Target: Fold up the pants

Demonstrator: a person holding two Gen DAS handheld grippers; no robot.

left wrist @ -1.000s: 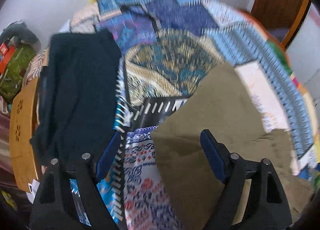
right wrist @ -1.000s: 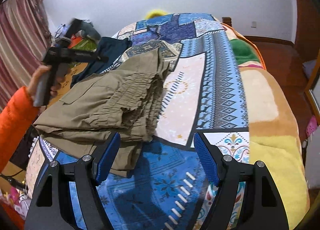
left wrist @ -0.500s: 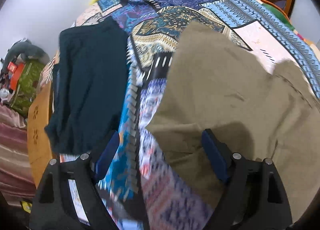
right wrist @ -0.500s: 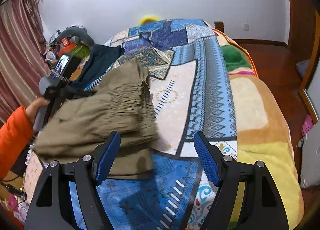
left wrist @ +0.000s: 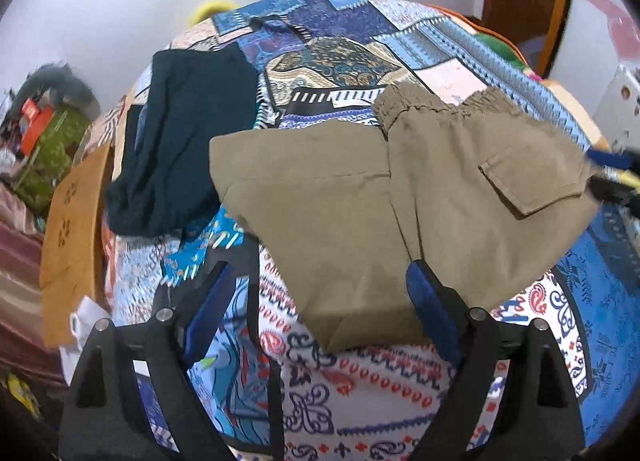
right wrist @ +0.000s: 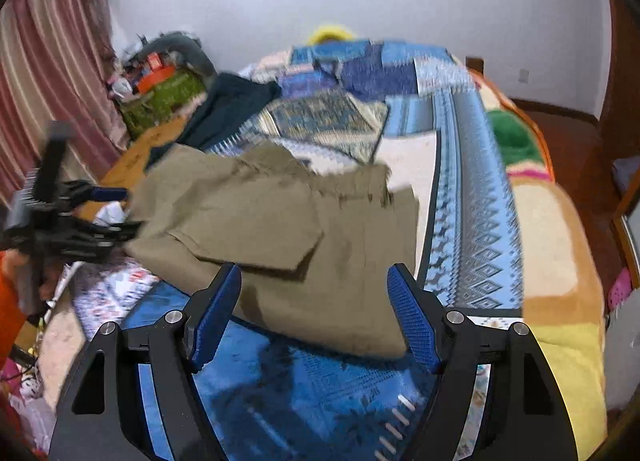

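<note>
The olive pants (left wrist: 360, 197) lie folded on the patchwork bedspread (left wrist: 360, 401), waistband away from me and a pocket flap on top. My left gripper (left wrist: 320, 309) hovers over their near corner, its jaws opening wide and its pads pressing nothing. In the right wrist view the pants (right wrist: 280, 221) spread ahead of my right gripper (right wrist: 314, 313). Its jaws are closing above the pants' near edge without touching the cloth. My left gripper (right wrist: 120, 211) shows at the pants' left edge, and my right gripper (left wrist: 610, 173) at their right edge.
A dark teal garment (left wrist: 184, 133) lies folded on the bed left of the pants. A wooden board (left wrist: 72, 221) and cluttered green bags (right wrist: 160, 97) stand past the bed's left side. A yellow and orange blanket (right wrist: 560, 261) covers the right edge. An orange sleeve (right wrist: 8, 301) is at far left.
My left gripper drew back from over the pants to their near left corner, so the whole fold shows. The bunched pants now lie flatter. My right gripper moved in over their near edge.
</note>
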